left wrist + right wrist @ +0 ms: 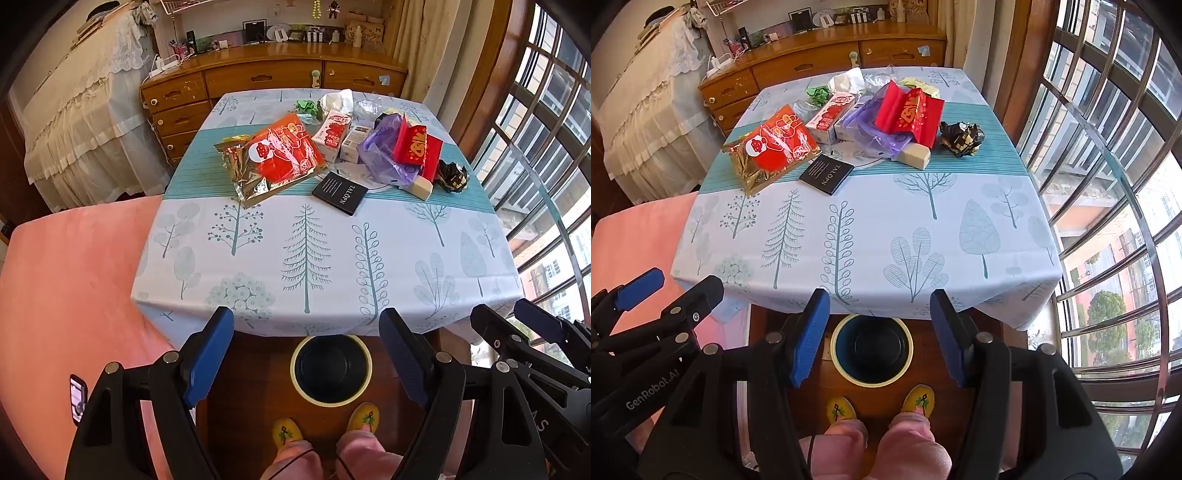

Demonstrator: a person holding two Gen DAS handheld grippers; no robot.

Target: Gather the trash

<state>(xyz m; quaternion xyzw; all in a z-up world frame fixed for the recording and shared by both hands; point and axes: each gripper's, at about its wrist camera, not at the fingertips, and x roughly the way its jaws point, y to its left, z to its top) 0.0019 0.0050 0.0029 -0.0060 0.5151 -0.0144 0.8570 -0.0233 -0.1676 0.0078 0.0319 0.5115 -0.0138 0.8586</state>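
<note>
Trash lies across the far half of the table: a red and gold snack bag (273, 155) (774, 151), a black card marked TALOPN (340, 192) (826, 173), a small red and white carton (331, 134) (829, 122), a purple plastic bag (380, 147) (871, 129), a red packet (415, 146) (910, 112), and a crumpled black and gold wrapper (452, 175) (962, 138). A dark bin with a pale rim (331, 369) (871, 349) stands on the floor below the table's near edge. My left gripper (306, 350) and right gripper (879, 332) both hang open and empty above the bin.
The table (325, 258) carries a tree-print cloth. A pink bed (66, 288) lies to the left, a wooden dresser (258, 77) behind, a barred window (1108, 184) to the right. The person's yellow slippers (919, 400) stand beside the bin.
</note>
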